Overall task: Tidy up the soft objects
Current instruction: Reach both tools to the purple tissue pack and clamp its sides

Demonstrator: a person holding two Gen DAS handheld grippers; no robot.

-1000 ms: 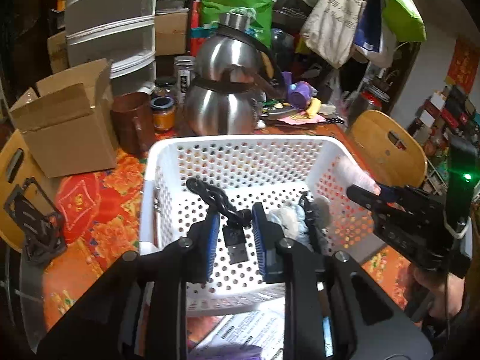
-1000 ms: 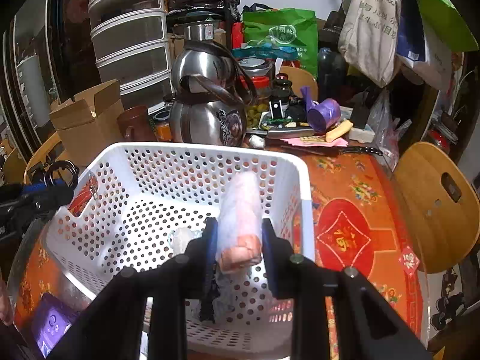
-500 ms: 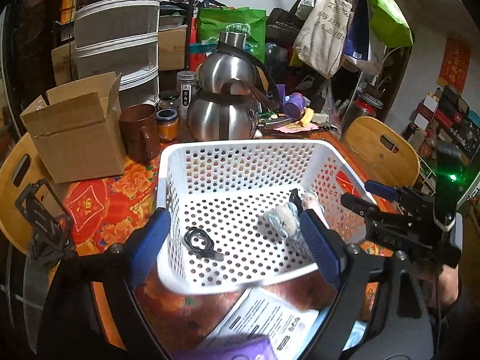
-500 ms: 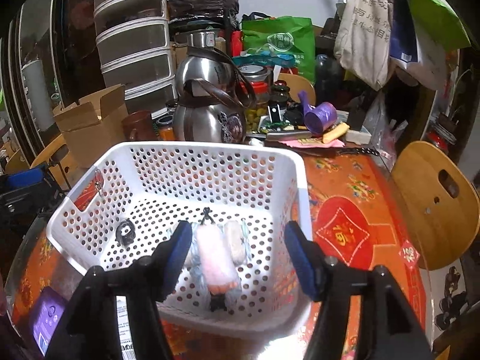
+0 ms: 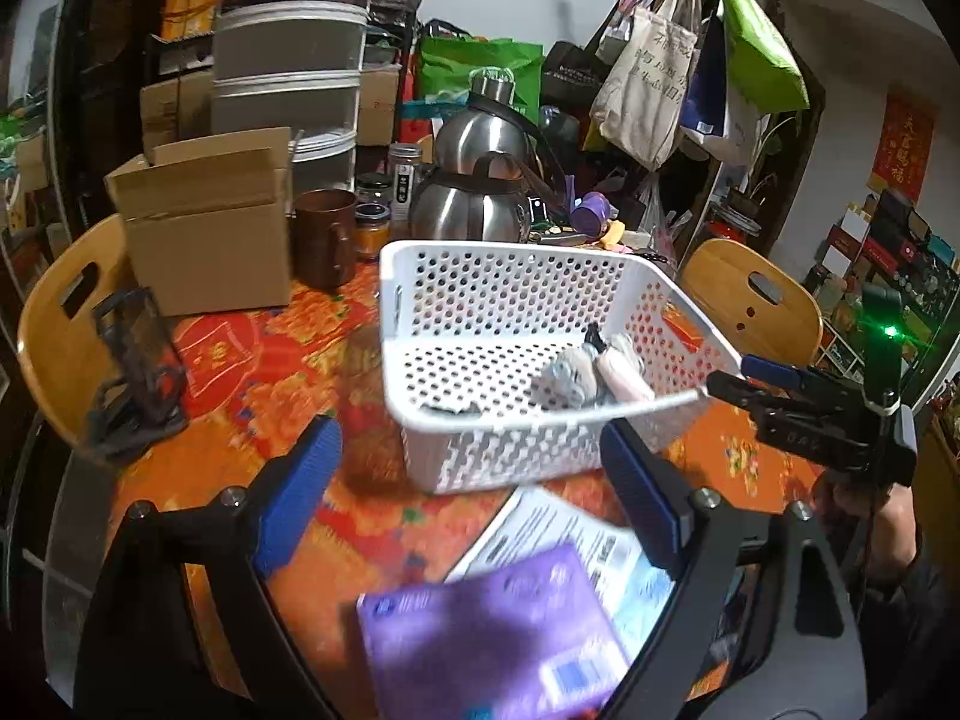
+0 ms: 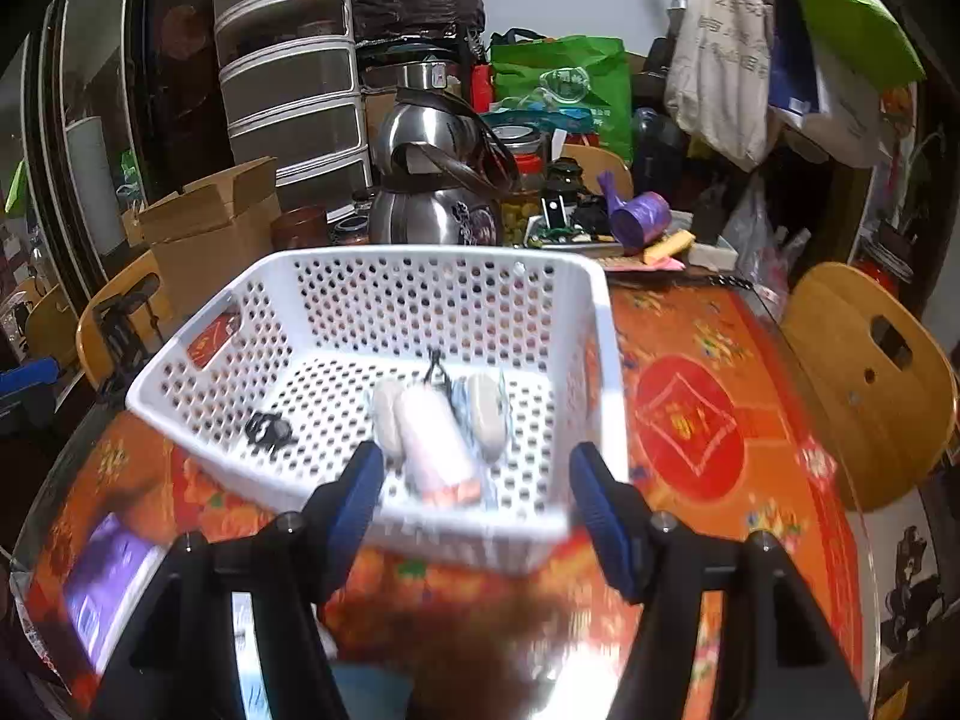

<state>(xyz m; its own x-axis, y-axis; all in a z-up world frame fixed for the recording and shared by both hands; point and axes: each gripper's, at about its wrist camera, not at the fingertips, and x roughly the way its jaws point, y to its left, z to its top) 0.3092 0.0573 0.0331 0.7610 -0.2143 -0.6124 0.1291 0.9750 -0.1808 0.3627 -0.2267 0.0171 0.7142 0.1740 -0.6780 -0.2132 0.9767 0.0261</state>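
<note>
both hand-held grippers have been drawn back from the white basket [image 5: 540,324] since a second ago, when the left one was clenched on a black cord and the right one on a pink soft roll over the basket; both items are now released inside it. the left hand-held gripper [image 5: 471,489] is seen with its blue-padded fingers [image 5: 297,489] spread wide and empty, held in front of the basket's near wall, above a purple packet [image 5: 492,642] and a printed sheet [image 5: 540,534] on the desk [image 5: 252,396]. the right hand-held gripper [image 6: 477,504] is likewise held wide apart and empty, just short of the basket's near rim. the pink soft roll [image 6: 435,444] is laid on the basket floor toward its right side, pressed between two pale soft rolls [image 6: 486,408], with a black clip-like piece just behind them. the black cord [image 6: 267,429] is coiled on the basket floor toward its left side, apart from the rolls. in the left wrist view the rolls [image 5: 591,372] are bunched at the basket's right wall. behind the basket stand two steel kettles [image 5: 474,198], a brown mug [image 5: 324,237] and an open cardboard box [image 5: 207,222]. wooden chairs [image 6: 864,384] are set beside the desk, right and left of the basket. much of the near foreground is blurred.
</note>
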